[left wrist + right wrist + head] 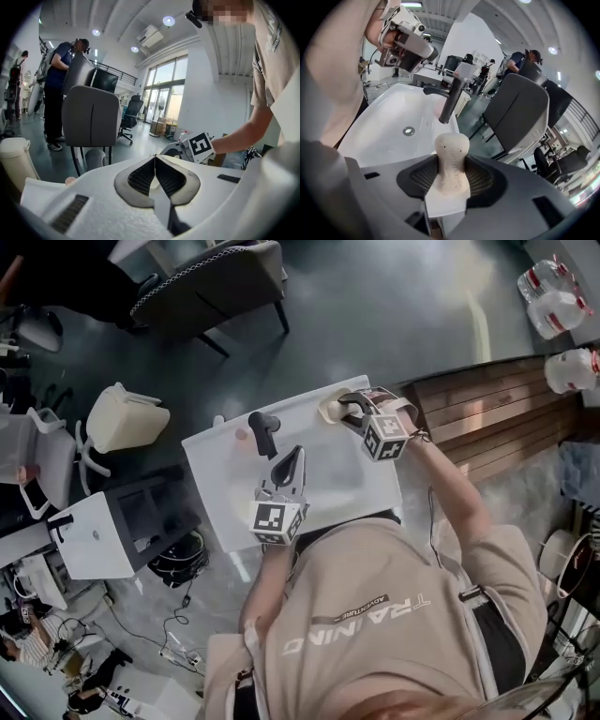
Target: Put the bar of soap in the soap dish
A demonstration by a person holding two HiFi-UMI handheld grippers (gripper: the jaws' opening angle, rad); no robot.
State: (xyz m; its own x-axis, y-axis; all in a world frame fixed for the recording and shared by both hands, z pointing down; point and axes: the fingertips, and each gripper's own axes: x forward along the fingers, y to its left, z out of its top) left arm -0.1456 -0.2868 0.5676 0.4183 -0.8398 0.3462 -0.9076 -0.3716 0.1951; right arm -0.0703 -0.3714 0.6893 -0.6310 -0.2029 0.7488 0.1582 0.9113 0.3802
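A cream bar of soap [452,159] stands upright between the pads of my right gripper [452,174], which is shut on it. In the head view this gripper [349,410] holds the soap [330,410] over the far right corner of the white washbasin [211,474]. A black tap [263,433] rises at the basin's far rim, with a small pinkish thing [242,434] beside it; I cannot tell whether that is the soap dish. My left gripper [291,458] hovers over the bowl, shut and empty [154,161].
A grey chair [211,282] stands beyond the basin. A cream bin [122,418] and a white cabinet [108,526] are to its left. A wooden bench [497,413] lies to the right. The drain [408,131] is at the bowl's middle.
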